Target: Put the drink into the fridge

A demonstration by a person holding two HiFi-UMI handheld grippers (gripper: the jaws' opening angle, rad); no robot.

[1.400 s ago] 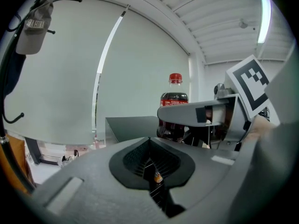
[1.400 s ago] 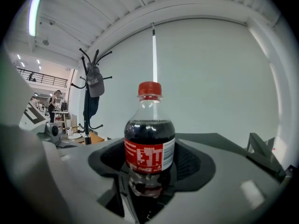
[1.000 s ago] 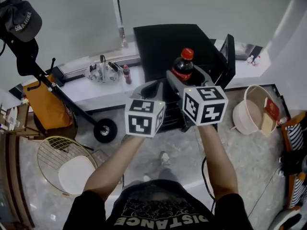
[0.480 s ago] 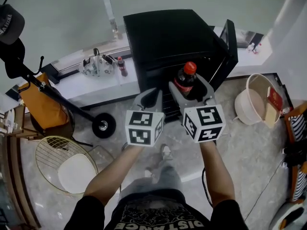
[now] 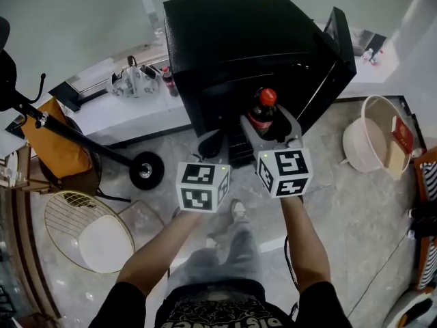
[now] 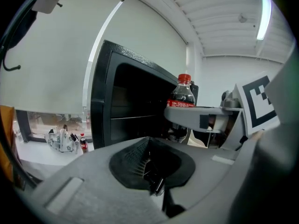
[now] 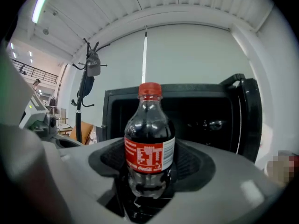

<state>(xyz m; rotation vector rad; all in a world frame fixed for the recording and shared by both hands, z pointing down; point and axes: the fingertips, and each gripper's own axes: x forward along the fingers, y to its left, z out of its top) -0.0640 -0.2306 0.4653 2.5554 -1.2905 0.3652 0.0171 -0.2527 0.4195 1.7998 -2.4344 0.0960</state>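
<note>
Where the person's forearms reach forward in the head view, each ends in a hand-held gripper. The left gripper (image 5: 212,141) has its jaws together with nothing between them, and it hangs just beside its partner. The right gripper (image 5: 268,124) is clamped on the drink bottle (image 5: 260,113), gripping the lower body beneath the label (image 7: 149,156).

The bottle (image 7: 149,125) stands upright between the padded jaws. It is clear plastic filled with dark cola, with a red cap (image 7: 150,89) and a red-and-white wrap label.

Beyond it sits the fridge (image 5: 232,33), a black cabinet whose door (image 5: 339,43) stands open at the right. The dark interior (image 7: 205,120) faces the bottle, and a shelf (image 6: 135,117) shows inside.

Step in hand, as judged: transport, with the drink held in front of the open mouth but not yet inside.

Next move, as judged: carry the bottle forward past the door edge, keep it upright, lower its base onto a shelf, then part the jaws. A tilted release could topple the tall, narrow bottle.
</note>
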